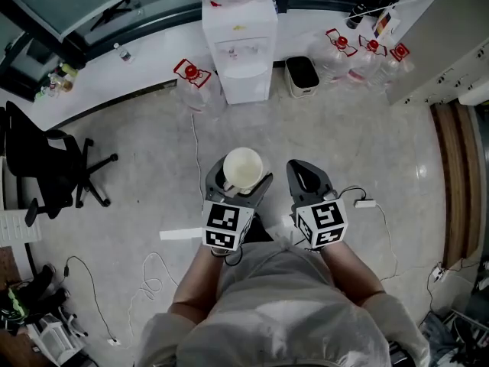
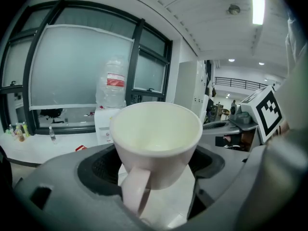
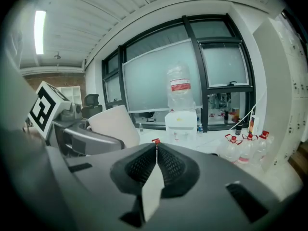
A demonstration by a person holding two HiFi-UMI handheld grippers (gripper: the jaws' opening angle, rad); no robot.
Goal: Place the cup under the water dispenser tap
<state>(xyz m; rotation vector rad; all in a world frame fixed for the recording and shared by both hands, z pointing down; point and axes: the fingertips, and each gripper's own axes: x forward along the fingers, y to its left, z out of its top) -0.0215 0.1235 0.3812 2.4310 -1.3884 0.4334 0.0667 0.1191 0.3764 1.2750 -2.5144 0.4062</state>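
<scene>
A white cup [image 1: 243,169] with a handle sits upright between the jaws of my left gripper [image 1: 238,180], which is shut on it. In the left gripper view the cup [image 2: 156,136] fills the middle, its handle toward the camera, and my left gripper [image 2: 155,163] presses on both its sides. My right gripper [image 1: 307,176] is beside it on the right, shut, with nothing in it; its jaws [image 3: 156,150] meet at the tips. The white water dispenser [image 1: 238,52] stands ahead against the window wall, some way off across the floor, and also shows as dispenser [image 3: 182,121] and dispenser [image 2: 107,124].
Several large water bottles [image 1: 367,52] stand on the floor right of the dispenser, one bottle [image 1: 191,79] on its left, a small bin [image 1: 303,75] beside it. A black office chair [image 1: 46,159] is at the left. Cables [image 1: 153,270] and a power strip [image 1: 365,202] lie on the floor.
</scene>
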